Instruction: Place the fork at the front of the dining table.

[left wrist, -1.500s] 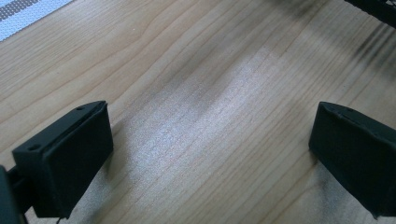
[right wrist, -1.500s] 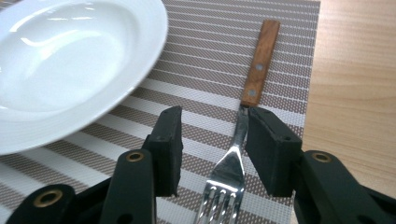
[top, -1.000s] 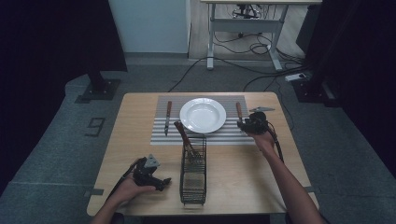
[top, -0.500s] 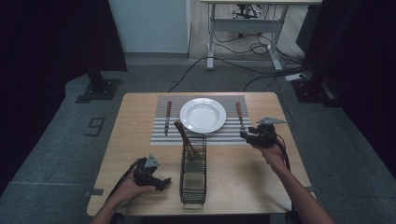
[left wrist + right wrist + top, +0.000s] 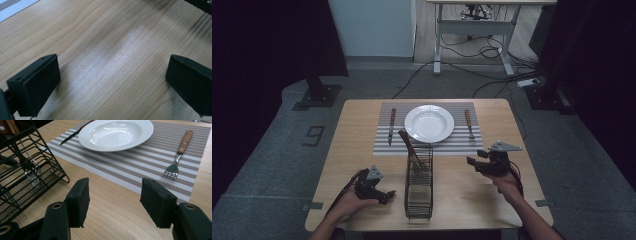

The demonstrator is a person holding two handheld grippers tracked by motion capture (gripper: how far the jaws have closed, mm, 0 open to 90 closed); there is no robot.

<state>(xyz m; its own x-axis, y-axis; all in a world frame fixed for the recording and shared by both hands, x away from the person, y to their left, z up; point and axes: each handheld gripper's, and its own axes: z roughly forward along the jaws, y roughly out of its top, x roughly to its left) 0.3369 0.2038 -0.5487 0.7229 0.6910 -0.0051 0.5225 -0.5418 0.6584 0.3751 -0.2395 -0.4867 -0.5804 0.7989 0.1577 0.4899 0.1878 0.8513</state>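
1. The right gripper [image 5: 473,162] is held with its jaws spread and empty above bare table [image 5: 512,135], just short of the striped placemat [image 5: 432,145]; the left gripper [image 5: 388,194] rests low near the front edge, jaws likewise apart, nothing between them.
2. The fork [image 5: 178,155] lies flat on the placemat's right side, right of the white plate [image 5: 117,133], tines toward the right gripper.
3. It is judged light, stiff and slippery at the metal; the wooden handle is the better hold.
4. The wire basket [image 5: 418,185] stands between the grippers, with a wooden-handled utensil [image 5: 408,145] leaning in it. A knife [image 5: 391,125] lies left of the empty plate.
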